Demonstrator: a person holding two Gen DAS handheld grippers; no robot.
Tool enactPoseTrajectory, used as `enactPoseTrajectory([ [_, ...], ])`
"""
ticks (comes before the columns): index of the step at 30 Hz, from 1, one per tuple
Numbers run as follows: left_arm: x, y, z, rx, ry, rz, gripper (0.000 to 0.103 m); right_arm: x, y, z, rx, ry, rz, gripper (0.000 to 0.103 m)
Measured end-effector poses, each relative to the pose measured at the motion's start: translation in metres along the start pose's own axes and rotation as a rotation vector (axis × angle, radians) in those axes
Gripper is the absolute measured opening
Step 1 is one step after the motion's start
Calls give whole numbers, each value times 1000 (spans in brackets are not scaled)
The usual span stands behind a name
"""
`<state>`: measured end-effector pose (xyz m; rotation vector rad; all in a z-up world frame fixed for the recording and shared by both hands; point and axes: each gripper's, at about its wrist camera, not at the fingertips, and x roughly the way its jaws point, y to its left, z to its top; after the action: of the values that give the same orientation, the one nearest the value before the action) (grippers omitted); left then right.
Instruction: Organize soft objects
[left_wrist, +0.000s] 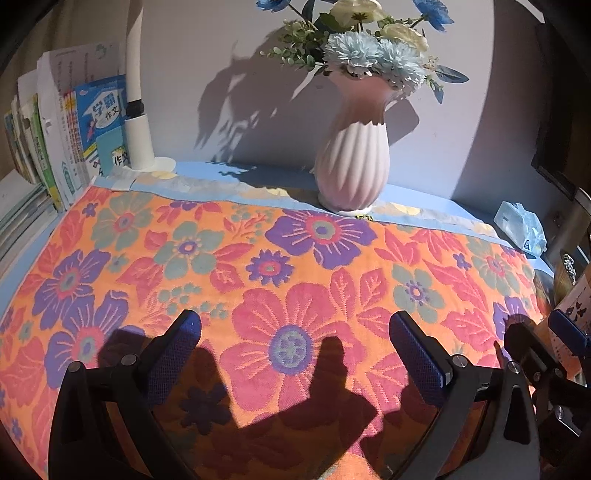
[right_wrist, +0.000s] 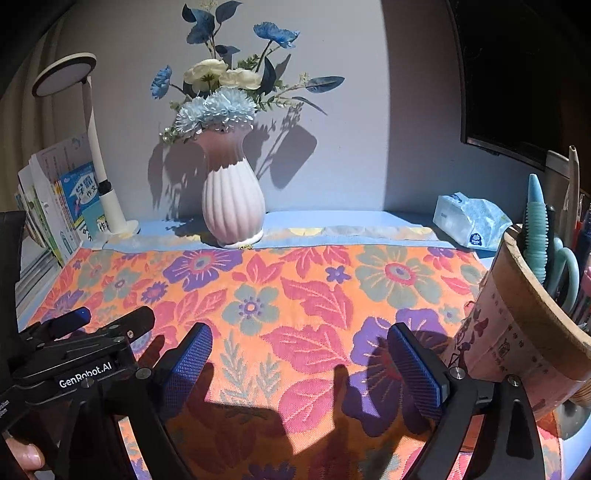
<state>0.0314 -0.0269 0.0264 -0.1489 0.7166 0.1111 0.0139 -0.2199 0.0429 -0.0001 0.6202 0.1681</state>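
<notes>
Hovering both claws, left (left_wrist: 295, 339) and right (right_wrist: 300, 350), jaws spread and empty, over the flowered towel (left_wrist: 258, 258) lying flat on the desk; I am judging folding unstarted, needing an edge pinch next.

"GenRobot.AI" on left tool (right_wrist: 70, 325); "作文" on book (left_wrist: 107, 122)

Hard sunlight throws flower shadows on the pale wall (right_wrist: 351, 110) behind the desk (right_wrist: 332, 218).

Vase (right_wrist: 233, 206) behind towel (right_wrist: 280, 295); books (right_wrist: 55, 214) left, tissue pack (right_wrist: 471, 221) right.
</notes>
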Motion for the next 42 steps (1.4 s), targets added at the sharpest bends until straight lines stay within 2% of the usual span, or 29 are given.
enactPoseTrajectory([
  [21, 0, -1, 0, 14, 1, 21, 102, 4, 0, -1, 0, 12, -1, 95],
  [42, 4, -7, -2, 50, 25, 12, 102, 5, 1, -3, -1, 17, -2, 95],
])
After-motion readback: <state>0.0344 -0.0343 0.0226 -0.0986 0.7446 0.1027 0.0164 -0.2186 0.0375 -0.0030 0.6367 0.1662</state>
